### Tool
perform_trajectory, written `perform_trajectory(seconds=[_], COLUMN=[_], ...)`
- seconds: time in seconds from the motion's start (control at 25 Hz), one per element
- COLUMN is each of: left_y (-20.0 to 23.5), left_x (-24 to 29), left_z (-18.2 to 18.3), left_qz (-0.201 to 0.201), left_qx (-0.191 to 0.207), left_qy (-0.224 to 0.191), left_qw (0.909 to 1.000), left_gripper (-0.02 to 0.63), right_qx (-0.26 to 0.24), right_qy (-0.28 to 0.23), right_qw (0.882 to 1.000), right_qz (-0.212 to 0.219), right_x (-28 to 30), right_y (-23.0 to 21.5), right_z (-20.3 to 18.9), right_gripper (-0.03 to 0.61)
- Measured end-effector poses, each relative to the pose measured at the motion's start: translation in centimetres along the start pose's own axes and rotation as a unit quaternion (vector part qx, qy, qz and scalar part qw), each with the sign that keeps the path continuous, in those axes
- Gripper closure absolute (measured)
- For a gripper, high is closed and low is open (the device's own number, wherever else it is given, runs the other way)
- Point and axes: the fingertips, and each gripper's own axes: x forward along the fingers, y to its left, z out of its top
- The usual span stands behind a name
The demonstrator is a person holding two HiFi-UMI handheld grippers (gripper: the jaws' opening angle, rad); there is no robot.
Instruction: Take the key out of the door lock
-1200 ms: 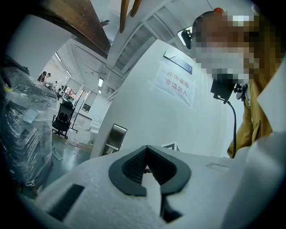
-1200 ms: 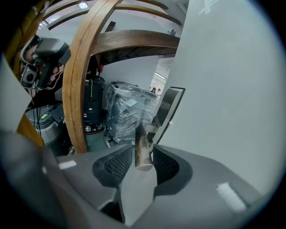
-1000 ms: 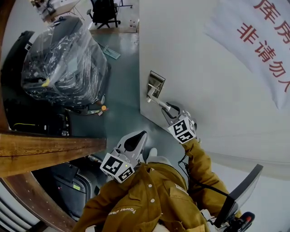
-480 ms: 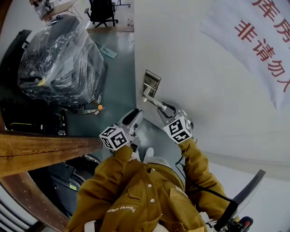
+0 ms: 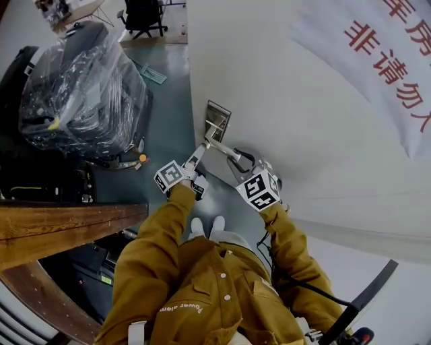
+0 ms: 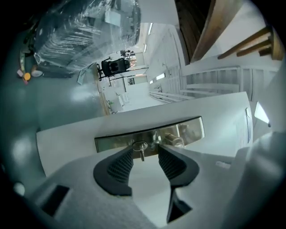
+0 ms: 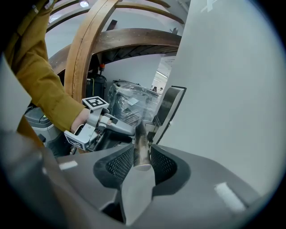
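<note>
A small silver key (image 6: 141, 150) sticks out of the steel lock plate (image 6: 147, 136) on the white door (image 5: 289, 114). My left gripper (image 6: 145, 154) points at the plate with its jaws opening. The key stands between the dark ribbed pads (image 6: 119, 164), which do not touch it. In the head view the left gripper (image 5: 196, 156) reaches up to the lock plate (image 5: 217, 118). My right gripper (image 7: 142, 154) is shut on the metal door handle (image 7: 141, 143), its pads pressing both sides of the lever. In the head view the right gripper (image 5: 240, 162) holds the outer end of the door handle (image 5: 222, 148).
A stack of chairs wrapped in clear plastic (image 5: 81, 94) stands on the green floor left of the door. A wooden rail (image 5: 67, 226) runs at the lower left. A banner with red characters (image 5: 387, 60) hangs on the wall at the right. An office chair (image 5: 143, 13) stands far back.
My left gripper rose from beside the chest to the lock plate, and its jaws went from shut to open. The right gripper stayed on the handle.
</note>
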Motion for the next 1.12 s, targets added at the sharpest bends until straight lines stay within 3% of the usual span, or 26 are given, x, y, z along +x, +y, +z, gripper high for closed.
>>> perform_trajectory(seconds=[0.12,0.32,0.84,1.12], left_y=[0.7,1.2,1.1,-0.1], left_x=[1.3,2.3,1.9,-2.3], left_z=[-0.1,-0.2,-0.4,-0.8], left_qz=[-0.018,-0.011,-0.001,0.015], left_qx=[-0.027,-0.027,-0.068,-0.005], left_qy=[0.002,0.018,0.043,0.063], left_qw=[0.9995,0.9994,0.9968,0.9979], left_gripper=[0.473,0.588,0.592,0.592], right_qx=[0.002,0.007,0.017,0.016], right_qy=[0.002,0.006,0.014,0.010], right_qw=[1.000,1.000,1.000,1.000], right_qz=[0.001,-0.001,-0.008,-0.015], right_x=[0.0,0.0,0.1,0.0], right_y=[0.0,0.0,-0.3,-0.2], right_z=[0.0,0.0,-0.2,-0.2], right_gripper=[0.454,0.453,0.449,0.449])
